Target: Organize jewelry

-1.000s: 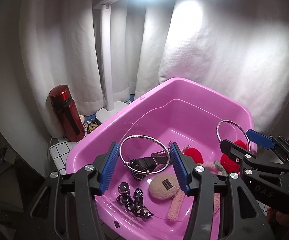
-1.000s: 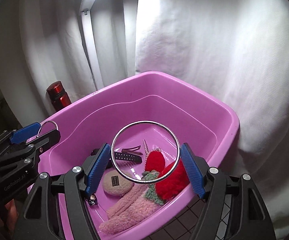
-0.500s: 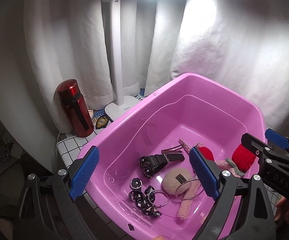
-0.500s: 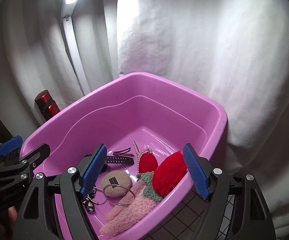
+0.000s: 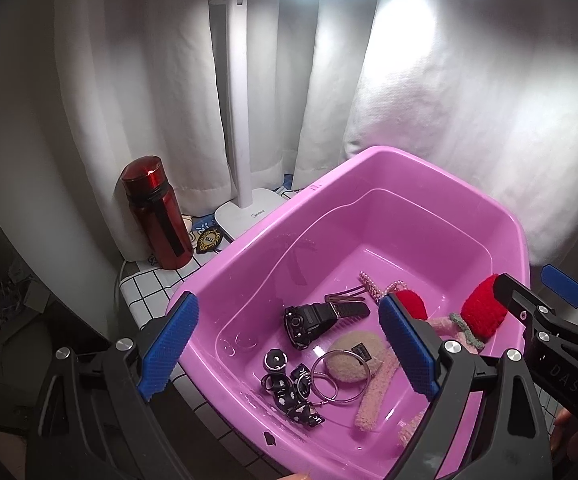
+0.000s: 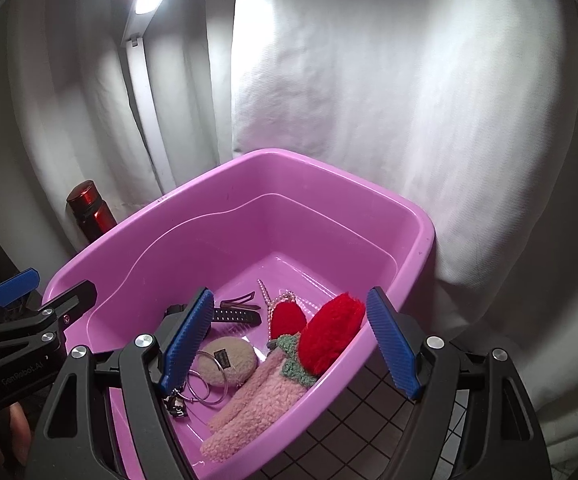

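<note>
Both my claws, left (image 5: 287, 350) and right (image 6: 289, 338), gape empty above the tub (image 5: 441, 184); bangles (image 5: 341, 378) lie lower centre.

Two close downward views, perhaps, of one basin (image 5: 441, 184)

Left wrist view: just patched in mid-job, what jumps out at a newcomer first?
The pink tub fills the middle of the view, under a glaring white desk lamp behind it. On the tub floor lie two silver bangles overlapping near the front, a black watch behind them, and red-and-pink plush pieces at the right. A red bottle stands outside, at the left.
</note>
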Demonstrator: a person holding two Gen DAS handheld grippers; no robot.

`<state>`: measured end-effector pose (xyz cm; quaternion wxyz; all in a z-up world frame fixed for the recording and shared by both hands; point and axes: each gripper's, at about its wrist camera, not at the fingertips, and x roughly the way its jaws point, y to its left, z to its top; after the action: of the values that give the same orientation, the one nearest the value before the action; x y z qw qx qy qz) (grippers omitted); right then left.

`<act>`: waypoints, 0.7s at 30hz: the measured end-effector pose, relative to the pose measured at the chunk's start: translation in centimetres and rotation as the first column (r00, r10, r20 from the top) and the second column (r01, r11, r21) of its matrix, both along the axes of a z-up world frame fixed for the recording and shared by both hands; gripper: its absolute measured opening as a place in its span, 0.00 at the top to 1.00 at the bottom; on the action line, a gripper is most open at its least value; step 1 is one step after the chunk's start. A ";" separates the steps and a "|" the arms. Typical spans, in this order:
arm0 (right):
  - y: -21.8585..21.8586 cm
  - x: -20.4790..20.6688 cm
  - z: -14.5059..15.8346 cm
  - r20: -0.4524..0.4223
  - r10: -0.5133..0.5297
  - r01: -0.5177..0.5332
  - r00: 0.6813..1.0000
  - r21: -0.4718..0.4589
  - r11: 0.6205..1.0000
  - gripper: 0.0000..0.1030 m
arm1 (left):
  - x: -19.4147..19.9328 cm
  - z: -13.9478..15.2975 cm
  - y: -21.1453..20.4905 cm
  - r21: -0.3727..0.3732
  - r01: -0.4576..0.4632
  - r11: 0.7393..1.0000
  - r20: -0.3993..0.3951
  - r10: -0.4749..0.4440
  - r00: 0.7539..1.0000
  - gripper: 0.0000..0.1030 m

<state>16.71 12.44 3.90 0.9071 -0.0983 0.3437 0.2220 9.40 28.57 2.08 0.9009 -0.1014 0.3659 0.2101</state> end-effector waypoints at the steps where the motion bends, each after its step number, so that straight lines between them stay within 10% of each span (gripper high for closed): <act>1: 0.0 -0.1 0.0 -0.003 0.001 -0.001 1.000 0.004 1.000 0.27 | -0.1 0.1 0.0 0.000 -0.002 1.000 0.003 0.002 1.000 0.13; 21: -0.5 -1.9 0.5 0.005 0.003 -0.003 1.000 0.019 1.000 0.27 | -1.6 1.1 -0.4 0.007 -0.002 1.000 0.014 0.002 1.000 0.11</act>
<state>14.80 11.96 4.38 0.9086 -0.0906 0.3392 0.2264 7.76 28.17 3.20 0.9037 -0.0999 0.3587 0.2114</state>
